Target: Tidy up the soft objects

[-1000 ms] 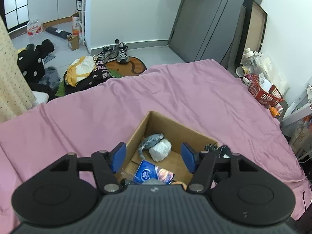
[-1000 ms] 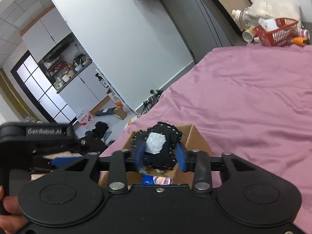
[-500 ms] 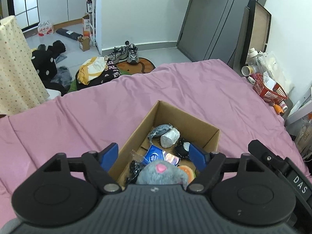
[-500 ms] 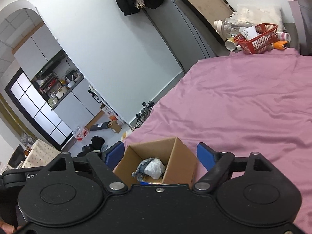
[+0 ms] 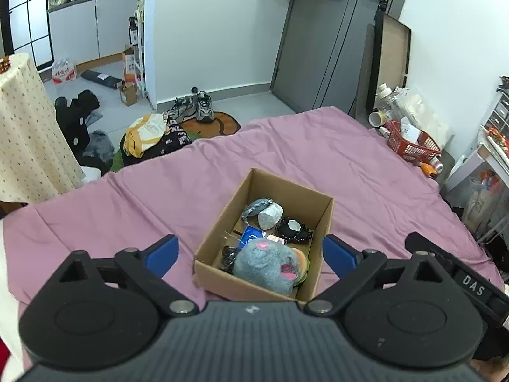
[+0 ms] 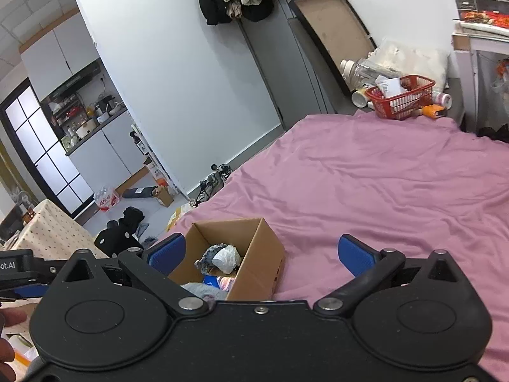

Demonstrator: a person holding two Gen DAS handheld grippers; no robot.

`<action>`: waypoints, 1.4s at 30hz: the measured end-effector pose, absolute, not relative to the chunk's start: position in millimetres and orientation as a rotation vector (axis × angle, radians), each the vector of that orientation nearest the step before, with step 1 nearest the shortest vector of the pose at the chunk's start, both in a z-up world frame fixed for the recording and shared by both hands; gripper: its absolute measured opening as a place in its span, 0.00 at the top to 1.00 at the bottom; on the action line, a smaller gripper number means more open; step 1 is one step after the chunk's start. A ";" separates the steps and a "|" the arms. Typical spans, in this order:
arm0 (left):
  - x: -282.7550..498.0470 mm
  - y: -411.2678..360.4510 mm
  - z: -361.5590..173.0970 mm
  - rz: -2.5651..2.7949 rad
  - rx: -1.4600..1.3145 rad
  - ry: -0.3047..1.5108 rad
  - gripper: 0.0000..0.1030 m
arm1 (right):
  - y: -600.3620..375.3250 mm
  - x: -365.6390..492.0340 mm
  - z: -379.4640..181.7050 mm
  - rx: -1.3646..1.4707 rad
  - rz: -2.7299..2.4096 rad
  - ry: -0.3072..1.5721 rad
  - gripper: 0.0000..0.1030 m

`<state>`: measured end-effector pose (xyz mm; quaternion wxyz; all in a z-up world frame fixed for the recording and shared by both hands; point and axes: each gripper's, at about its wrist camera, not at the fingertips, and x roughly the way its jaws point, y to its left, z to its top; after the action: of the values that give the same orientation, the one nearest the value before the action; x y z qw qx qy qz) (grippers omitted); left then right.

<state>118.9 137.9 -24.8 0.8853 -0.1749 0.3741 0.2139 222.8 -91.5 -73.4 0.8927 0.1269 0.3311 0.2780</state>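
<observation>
An open cardboard box (image 5: 219,222) (image 6: 264,254) sits on the pink bedsheet (image 5: 350,172). Inside lie a grey plush toy with pink spots (image 5: 270,265), a black studded soft piece (image 5: 294,230), a white wad (image 5: 269,215) (image 6: 226,259), a grey cloth (image 5: 254,207) and a blue packet (image 5: 249,235). My left gripper (image 5: 249,253) hangs above the box's near side, jaws opening, nothing between the pads. My right gripper (image 6: 261,253) is above and behind the box, jaws opening, holding nothing.
A red basket (image 5: 410,145) (image 6: 400,95) with bottles stands past the bed's far corner. Clothes (image 5: 152,137) and shoes (image 5: 194,109) lie on the floor beyond the bed. A dotted tablecloth (image 5: 25,127) hangs at the left. The other gripper's body (image 5: 461,280) shows at the right.
The right gripper let go of the black studded piece, which now lies in the box. The grey plush now lies in the box under the left gripper. Both grippers opened wide and rose away.
</observation>
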 end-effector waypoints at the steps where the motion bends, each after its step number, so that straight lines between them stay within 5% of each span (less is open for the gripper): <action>1: 113.9 139.2 -21.4 0.434 -0.366 0.775 0.06 | -94.6 219.5 -70.4 0.265 0.573 0.686 0.00; 42: -48.4 126.7 55.5 0.246 -0.240 0.643 0.00 | -111.9 36.9 38.4 0.180 0.401 0.647 0.00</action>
<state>-48.4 126.7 55.5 0.9342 -0.1176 0.3144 0.1204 36.9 -111.9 38.4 0.9244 0.0876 0.3155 0.1955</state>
